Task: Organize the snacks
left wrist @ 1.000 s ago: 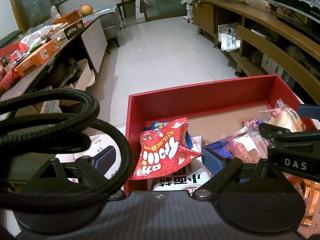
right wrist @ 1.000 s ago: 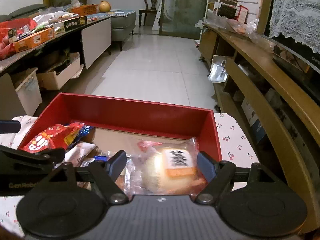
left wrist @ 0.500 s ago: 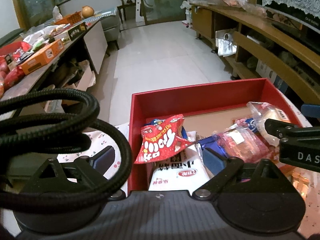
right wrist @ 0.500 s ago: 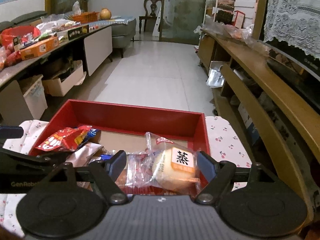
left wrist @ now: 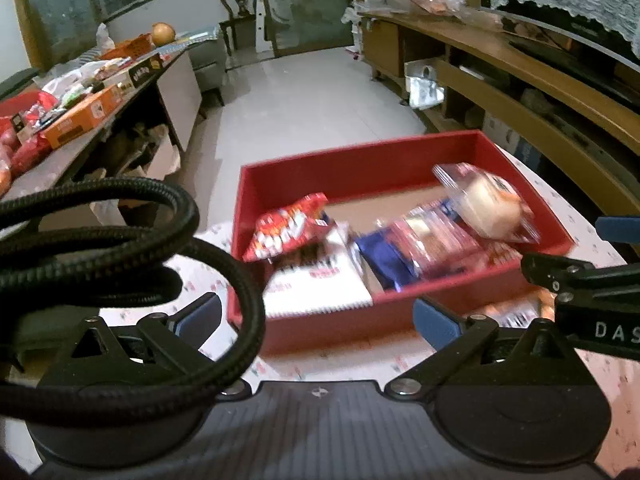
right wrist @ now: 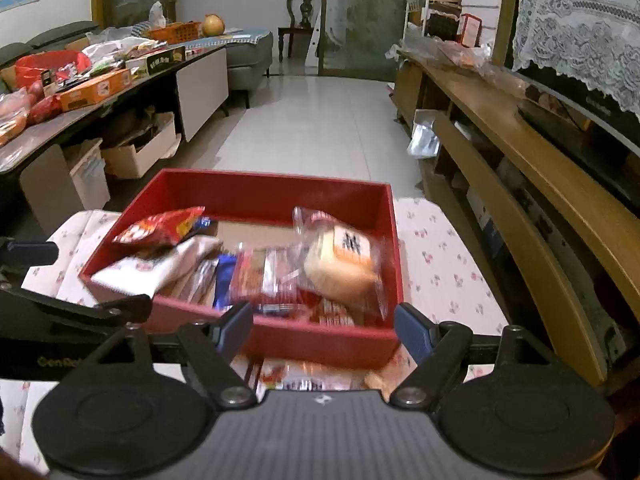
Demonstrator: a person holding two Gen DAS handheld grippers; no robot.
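Observation:
A red box (left wrist: 360, 160) (right wrist: 280, 188) sits on a cherry-print tablecloth. It holds a red snack bag (left wrist: 288, 226) (right wrist: 160, 226), a white packet (left wrist: 316, 284) (right wrist: 156, 266), a blue packet (left wrist: 380, 258), red-wrapped cakes (right wrist: 268, 280) and a wrapped bun (left wrist: 488, 202) (right wrist: 340, 260) lying on top at the right. My left gripper (left wrist: 316, 316) is open and empty in front of the box. My right gripper (right wrist: 324, 326) is open and empty, just short of the box's near wall.
More orange-wrapped snacks (right wrist: 304, 374) lie on the tablecloth (right wrist: 440, 264) in front of the box. A cluttered counter (right wrist: 80, 88) runs along the left, a wooden shelf unit (right wrist: 520, 152) along the right, tiled floor (right wrist: 320, 128) beyond. A black cable (left wrist: 120, 240) loops before the left camera.
Both grippers have pulled back and up from the box. The bun has left the right gripper's jaws and now lies in the box.

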